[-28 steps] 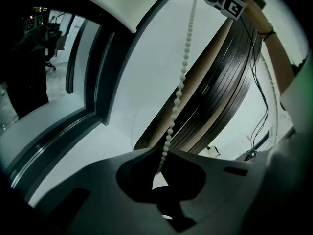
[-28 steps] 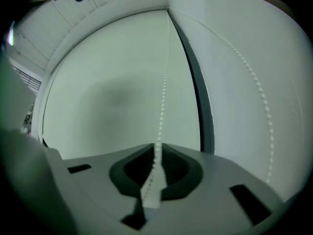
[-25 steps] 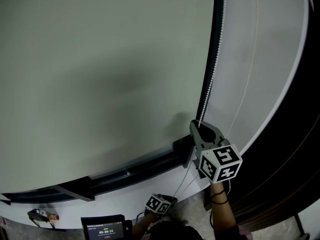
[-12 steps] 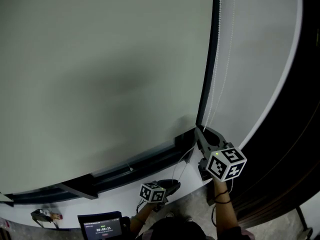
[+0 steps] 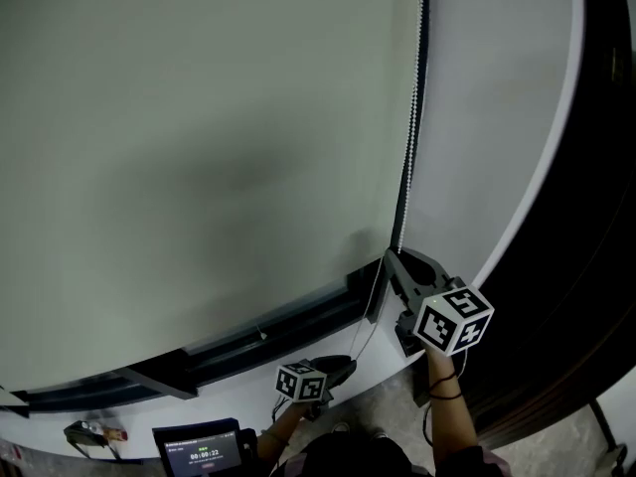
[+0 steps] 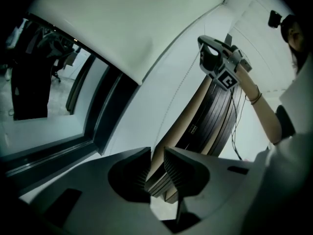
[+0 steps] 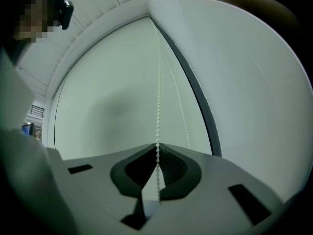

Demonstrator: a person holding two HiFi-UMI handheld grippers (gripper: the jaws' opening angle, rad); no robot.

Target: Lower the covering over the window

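Blind (image 5: 199, 147) fills upper left and centre, bottom edge by dark sill (image 5: 298, 321). Chain (image 5: 410, 137) hangs along its right edge. Pinched at lower right in right tongs (image 5: 390, 258), just easing open. Left tongs (image 5: 346, 364) at bottom centre, just opened narrowly, empty.

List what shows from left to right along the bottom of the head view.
Timer screen → left gripper → right gripper, at the bead chain → dark panel.
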